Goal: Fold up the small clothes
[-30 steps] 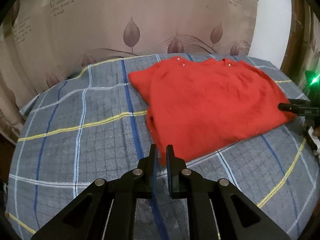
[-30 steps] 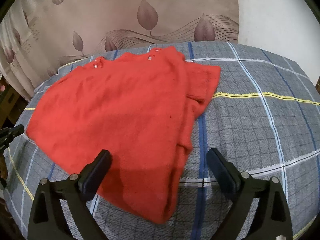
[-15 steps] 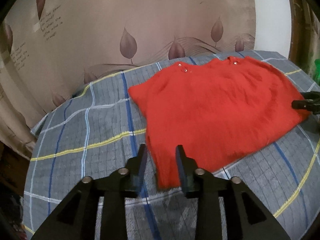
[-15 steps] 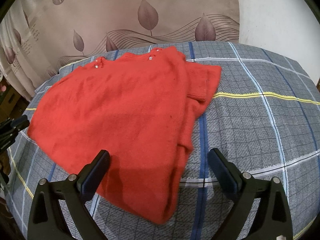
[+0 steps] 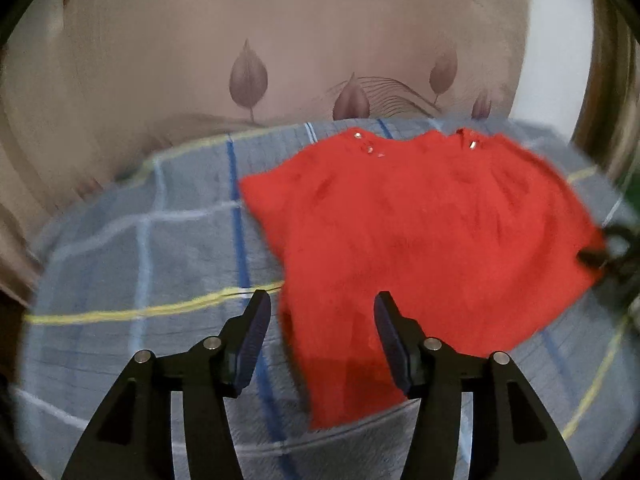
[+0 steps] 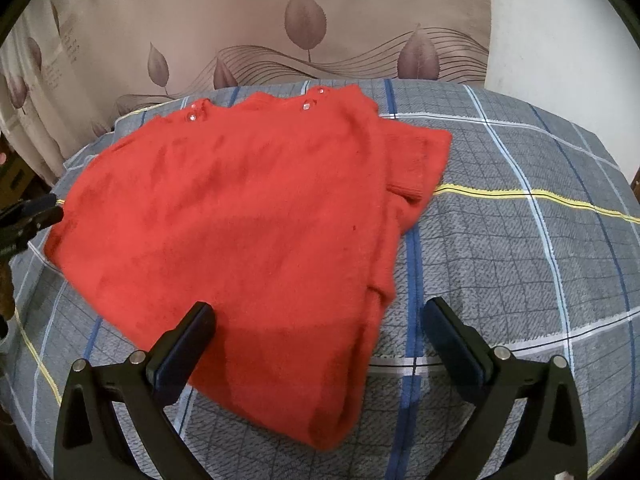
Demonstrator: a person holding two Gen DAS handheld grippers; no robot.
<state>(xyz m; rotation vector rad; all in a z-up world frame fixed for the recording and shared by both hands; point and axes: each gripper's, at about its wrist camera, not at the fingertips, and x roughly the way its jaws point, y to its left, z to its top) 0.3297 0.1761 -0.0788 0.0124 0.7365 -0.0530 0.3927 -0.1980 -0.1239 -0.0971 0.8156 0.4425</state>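
A small red knit sweater (image 5: 420,240) lies flat on the grey plaid bed cover (image 5: 140,260), neckline with shiny buttons at the far side. My left gripper (image 5: 320,308) is open and empty, hovering over the sweater's near left hem corner. In the right wrist view the same sweater (image 6: 240,220) has one sleeve folded out at the right (image 6: 416,160). My right gripper (image 6: 318,320) is wide open and empty above the sweater's near hem. The left gripper's fingertips (image 6: 44,208) show at the sweater's left edge.
A beige curtain with leaf prints (image 6: 280,28) hangs behind the bed. A white wall (image 6: 560,32) stands at the back right. Bare plaid cover (image 6: 520,240) extends to the right of the sweater and to its left (image 5: 120,320).
My left gripper has opened from shut to open and pulled up and back from the sweater's corner. The right gripper has stayed open and barely moved.
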